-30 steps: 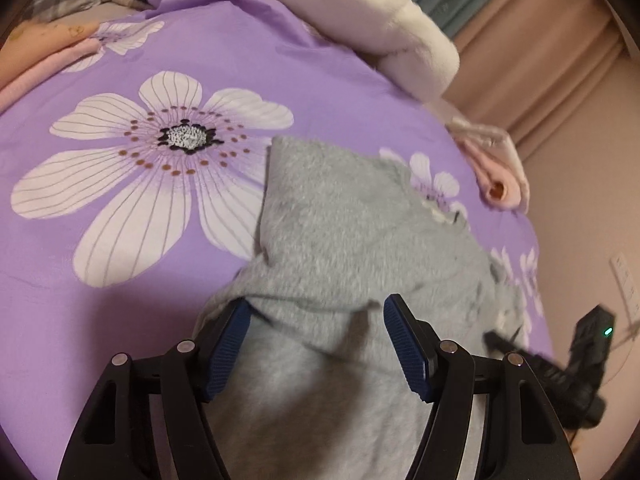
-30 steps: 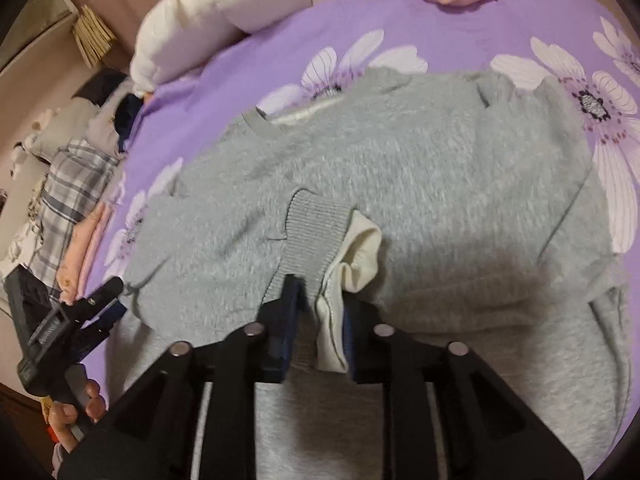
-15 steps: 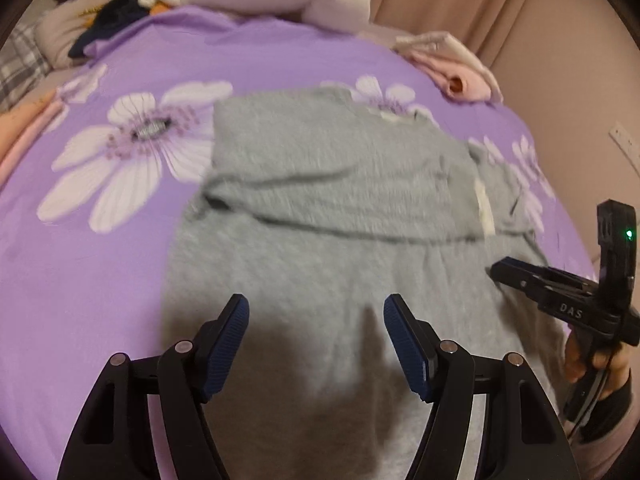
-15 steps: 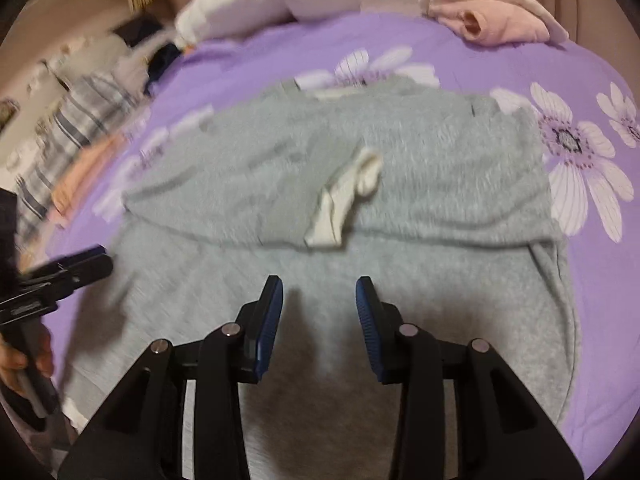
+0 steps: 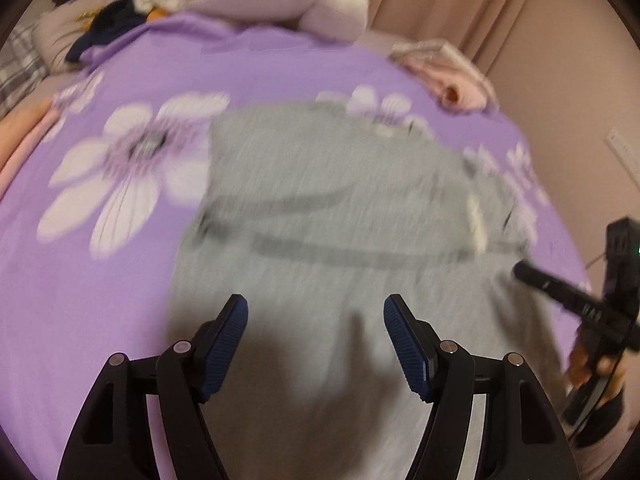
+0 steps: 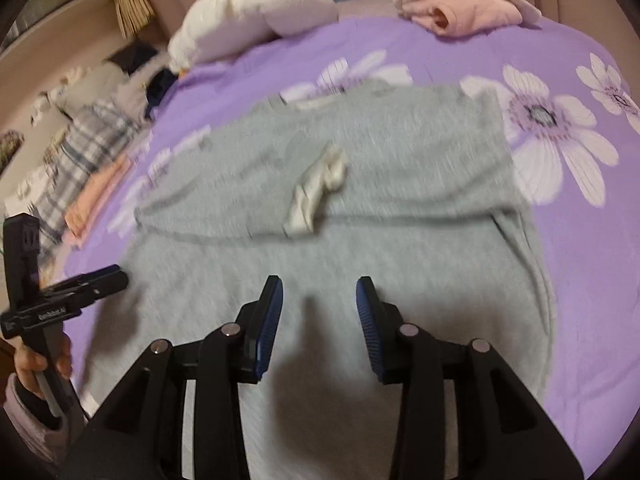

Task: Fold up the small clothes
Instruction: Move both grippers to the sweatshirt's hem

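Above the near edge of the bed (image 6: 580, 280), you are hovering both tongs, left gripper (image 5: 316, 344) and right gripper (image 6: 320, 320), parted and empty, over the sleeve-folded grey sweater (image 6: 360, 240) lying mid-bed, probably needing its hem gripped next.

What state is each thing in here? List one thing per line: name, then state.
Sweater: flat on bed, sleeves folded in, cream cuff lining showing.
Pink garment: folded, at far edge of bed.
Left gripper: open, empty.
Right gripper: open, empty.
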Demonstrator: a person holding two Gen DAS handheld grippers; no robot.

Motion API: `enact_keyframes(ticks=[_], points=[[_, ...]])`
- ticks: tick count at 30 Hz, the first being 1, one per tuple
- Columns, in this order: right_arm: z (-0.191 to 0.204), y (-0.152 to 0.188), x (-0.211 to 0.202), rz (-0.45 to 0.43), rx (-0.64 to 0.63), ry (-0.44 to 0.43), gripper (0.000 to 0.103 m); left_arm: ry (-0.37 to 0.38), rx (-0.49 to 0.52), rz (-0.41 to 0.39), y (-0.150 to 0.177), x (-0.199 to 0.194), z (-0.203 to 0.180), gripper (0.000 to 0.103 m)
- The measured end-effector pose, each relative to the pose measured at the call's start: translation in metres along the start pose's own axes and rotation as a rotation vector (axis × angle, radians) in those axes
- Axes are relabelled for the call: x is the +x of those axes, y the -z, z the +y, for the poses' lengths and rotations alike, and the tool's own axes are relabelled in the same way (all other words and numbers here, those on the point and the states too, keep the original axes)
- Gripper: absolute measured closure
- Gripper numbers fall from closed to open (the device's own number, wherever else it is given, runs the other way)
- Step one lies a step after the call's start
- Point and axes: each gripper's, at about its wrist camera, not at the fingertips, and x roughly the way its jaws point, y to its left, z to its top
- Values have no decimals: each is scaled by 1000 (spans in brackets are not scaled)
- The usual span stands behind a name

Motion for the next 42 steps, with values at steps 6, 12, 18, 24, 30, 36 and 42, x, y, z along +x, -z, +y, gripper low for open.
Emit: enact_keyframes(ticks=[6,12,18,24,30,36,42], points=[[25,-30,42,-13,14,-81,77,-61,-31,25,-40,47,-3,34],[12,-20,62,72,47,6,91,-98,-17,84,-30,65,3,34],[-2,4,21,72,15,38,66,-108,13,65,-5,32,0,34],[-17,36,-23,30,40,50,51,-145,-51,48,31,-1,7,27],[-18,59,-54,-15,70,72,46,-169,-89,20,48,-28,4,27],[-2,70,-60,-18,57,47,46,-174,-6,-5,57,-45,-27,27],[20,82,-55,10,14,31,47,-136,48,30,76,-45,-50,27]])
